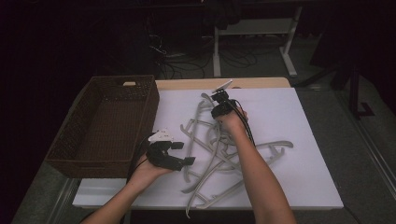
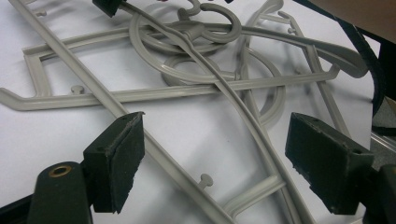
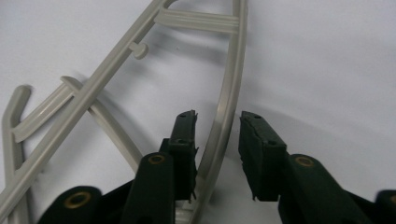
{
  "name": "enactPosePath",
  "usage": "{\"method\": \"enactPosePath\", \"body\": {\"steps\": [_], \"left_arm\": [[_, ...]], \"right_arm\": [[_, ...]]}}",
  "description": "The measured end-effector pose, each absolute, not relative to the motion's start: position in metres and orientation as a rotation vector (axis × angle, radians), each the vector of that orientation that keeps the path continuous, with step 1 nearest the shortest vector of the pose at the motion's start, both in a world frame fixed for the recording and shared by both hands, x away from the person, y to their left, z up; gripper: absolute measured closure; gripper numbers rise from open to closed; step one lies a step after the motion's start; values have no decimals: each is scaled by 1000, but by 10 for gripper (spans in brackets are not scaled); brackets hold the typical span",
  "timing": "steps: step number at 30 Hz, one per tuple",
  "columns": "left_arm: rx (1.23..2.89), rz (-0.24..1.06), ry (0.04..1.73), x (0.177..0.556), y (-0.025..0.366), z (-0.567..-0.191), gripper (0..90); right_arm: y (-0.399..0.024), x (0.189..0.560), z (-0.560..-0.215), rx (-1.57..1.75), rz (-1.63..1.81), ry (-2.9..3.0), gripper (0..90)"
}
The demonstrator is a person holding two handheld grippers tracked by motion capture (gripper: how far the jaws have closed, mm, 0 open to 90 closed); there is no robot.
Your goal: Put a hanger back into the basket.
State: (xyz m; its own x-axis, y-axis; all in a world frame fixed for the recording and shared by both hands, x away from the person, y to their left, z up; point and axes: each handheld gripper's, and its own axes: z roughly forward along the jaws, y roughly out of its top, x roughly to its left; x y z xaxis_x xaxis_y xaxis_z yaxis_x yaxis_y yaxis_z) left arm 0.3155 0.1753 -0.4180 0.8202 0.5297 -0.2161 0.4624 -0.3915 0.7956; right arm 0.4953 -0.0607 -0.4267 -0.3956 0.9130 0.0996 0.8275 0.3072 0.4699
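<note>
Several grey plastic hangers (image 1: 211, 164) lie tangled on the white board (image 1: 303, 116). My right gripper (image 1: 215, 99) reaches to the far end of the pile. In the right gripper view its jaws (image 3: 217, 126) stand on either side of one curved hanger arm (image 3: 229, 88); the left pad touches it and a thin gap shows at the right pad. My left gripper (image 1: 186, 153) hovers at the pile's near left edge. Its jaws (image 2: 212, 140) stand wide apart over crossed hanger bars (image 2: 187, 88), with nothing gripped.
A brown wicker basket (image 1: 88, 165) stands left of the board, its inside bare. A wooden table edge (image 1: 261, 83) shows behind the board. Beyond it are white desk legs (image 1: 289, 51) and cables on a dark floor.
</note>
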Motion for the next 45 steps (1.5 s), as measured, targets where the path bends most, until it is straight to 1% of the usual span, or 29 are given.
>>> {"method": "enactPosePath", "body": {"steps": [2,10,14,25,32,40,45], "left_arm": [[2048,90,732,316,175,-418,199],[2054,94,731,315,175,-420,199],[2053,99,731,315,175,-419,199],[2047,106,736,315,176,-419,199],[2042,109,735,315,176,-418,199],[2041,109,736,316,177,-419,199],[2039,107,743,316,178,-419,199]], "right_arm": [[-59,497,-428,1603,668,2385,734],[-53,502,-425,1605,659,2387,760],[-49,503,-417,1592,682,2379,771],[-42,508,-376,1564,760,2383,817],[-38,511,-350,1500,764,2369,820],[-33,518,-312,1432,755,2354,821],[-39,516,-290,1408,755,2351,821]]}}
